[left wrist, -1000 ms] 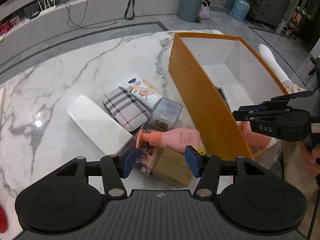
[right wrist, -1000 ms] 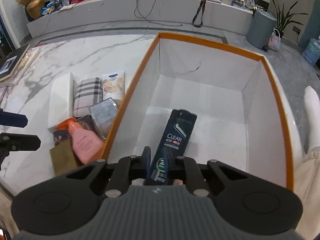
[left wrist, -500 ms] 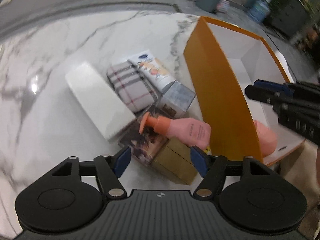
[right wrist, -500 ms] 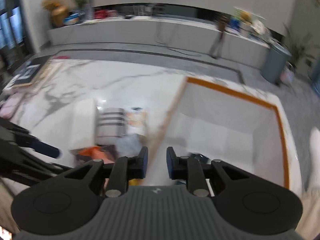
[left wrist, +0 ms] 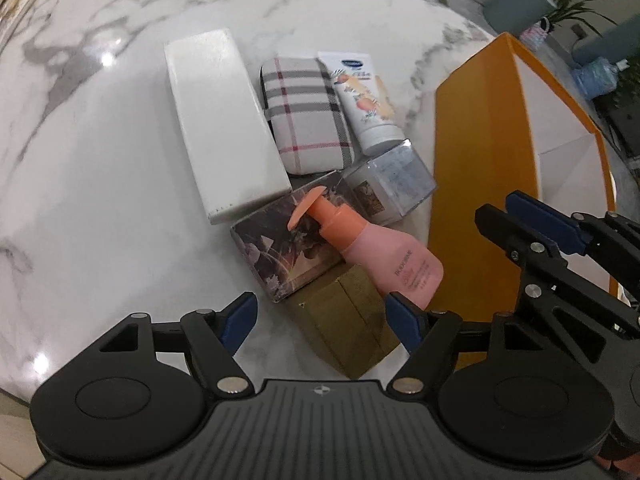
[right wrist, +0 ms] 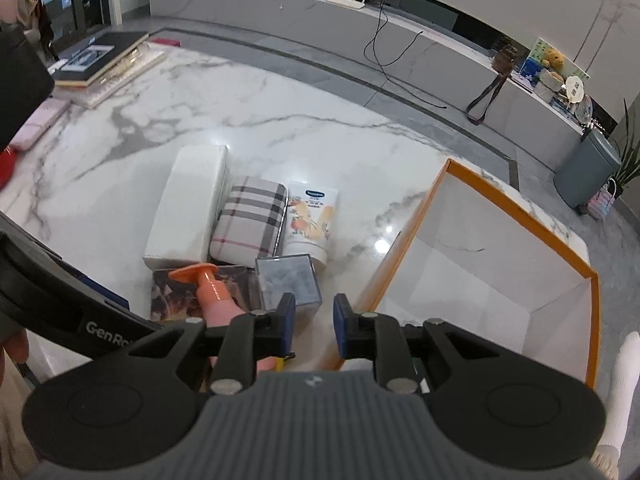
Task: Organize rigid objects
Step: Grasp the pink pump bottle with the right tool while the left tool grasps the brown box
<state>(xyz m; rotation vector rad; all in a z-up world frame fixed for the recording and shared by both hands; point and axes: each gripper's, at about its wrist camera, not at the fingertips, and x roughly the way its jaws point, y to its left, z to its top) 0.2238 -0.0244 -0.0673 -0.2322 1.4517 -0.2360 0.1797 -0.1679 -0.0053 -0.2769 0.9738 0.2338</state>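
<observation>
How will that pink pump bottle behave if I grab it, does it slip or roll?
The pink pump bottle looks like smooth rigid plastic, so it may slip between the pads. It lies tilted across the patterned box and the gold box, so a nudge could roll it off. The orange pump head might snag.

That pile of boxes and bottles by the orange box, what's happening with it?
A person with a gripping tool in each hand is sorting it into the orange box. The left tool, its jaws just opened wide and empty, hangs over the pink bottle lying on the gold box. The right tool is shut and empty beside the box.
</observation>
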